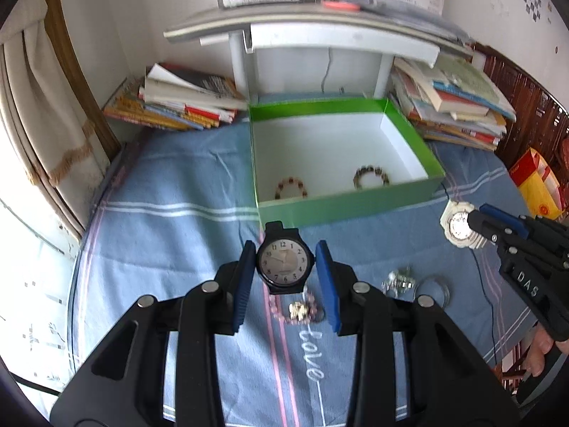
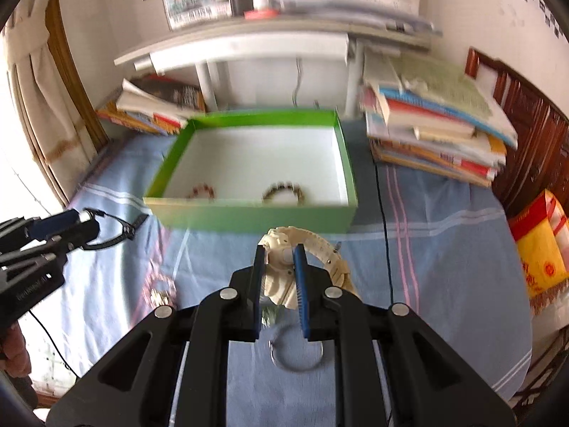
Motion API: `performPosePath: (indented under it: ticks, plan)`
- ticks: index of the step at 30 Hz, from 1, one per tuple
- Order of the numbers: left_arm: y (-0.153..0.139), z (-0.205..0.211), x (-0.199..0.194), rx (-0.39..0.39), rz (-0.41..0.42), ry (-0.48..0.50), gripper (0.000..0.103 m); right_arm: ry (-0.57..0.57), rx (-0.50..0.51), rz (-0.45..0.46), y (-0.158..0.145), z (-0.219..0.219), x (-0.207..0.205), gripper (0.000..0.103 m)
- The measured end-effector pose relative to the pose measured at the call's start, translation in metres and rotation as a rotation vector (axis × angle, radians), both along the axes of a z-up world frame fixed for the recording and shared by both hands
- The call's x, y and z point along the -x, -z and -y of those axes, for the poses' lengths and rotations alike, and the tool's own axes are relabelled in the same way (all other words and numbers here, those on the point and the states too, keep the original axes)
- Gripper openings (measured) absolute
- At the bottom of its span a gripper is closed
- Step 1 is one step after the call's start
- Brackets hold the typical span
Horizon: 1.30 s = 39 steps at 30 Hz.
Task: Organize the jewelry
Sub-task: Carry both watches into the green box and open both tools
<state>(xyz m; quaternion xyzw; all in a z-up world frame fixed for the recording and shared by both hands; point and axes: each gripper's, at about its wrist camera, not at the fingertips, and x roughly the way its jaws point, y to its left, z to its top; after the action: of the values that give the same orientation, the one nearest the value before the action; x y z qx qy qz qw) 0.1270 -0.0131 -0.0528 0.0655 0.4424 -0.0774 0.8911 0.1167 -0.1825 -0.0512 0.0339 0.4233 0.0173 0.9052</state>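
Black-cased and round, the watch (image 1: 285, 262) sat clamped between the blue pads of my left gripper (image 1: 286, 249), held above the blue striped cloth (image 1: 170, 249). My right gripper (image 2: 280, 254) had its jaws closed on a cream watch (image 2: 284, 274). Just ahead stood the green box (image 1: 350, 203), two bead bracelets (image 1: 291, 188) lying inside.

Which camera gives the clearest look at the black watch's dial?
The left wrist view: the black watch sits face-on between the left gripper pads, numerals and hands visible. The right wrist view shows only its strap looping out from that gripper at the left edge; the dial is hidden.
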Motion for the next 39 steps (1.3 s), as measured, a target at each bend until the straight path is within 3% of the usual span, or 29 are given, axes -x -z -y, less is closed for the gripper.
performPosePath:
  ticks: [9, 14, 20, 25, 36, 37, 39]
  plan:
    - [-0.036, 0.007, -0.037, 0.026, 0.063, -0.011, 0.035, -0.021, 0.016, 0.095, -0.035, -0.004, -0.046, 0.016]
    - [-0.048, 0.013, -0.064, 0.032, 0.105, -0.038, 0.035, -0.016, 0.021, 0.116, -0.034, -0.005, -0.073, 0.016]
    - [-0.025, 0.023, -0.104, 0.017, 0.092, -0.074, 0.035, 0.002, 0.024, 0.059, -0.003, -0.001, -0.112, 0.016]
    - [0.005, 0.03, -0.125, -0.006, 0.031, -0.088, 0.035, 0.026, 0.021, -0.009, 0.032, 0.003, -0.135, 0.016]
    - [0.035, 0.04, -0.153, -0.043, -0.012, -0.088, 0.035, 0.037, 0.017, -0.053, 0.064, 0.012, -0.154, 0.016]
    - [0.037, 0.04, -0.154, -0.044, -0.016, -0.086, 0.035, 0.038, 0.02, -0.055, 0.066, 0.013, -0.155, 0.017]
    - [0.041, 0.041, -0.155, -0.043, -0.025, -0.082, 0.036, 0.037, 0.026, -0.049, 0.066, 0.012, -0.156, 0.033]
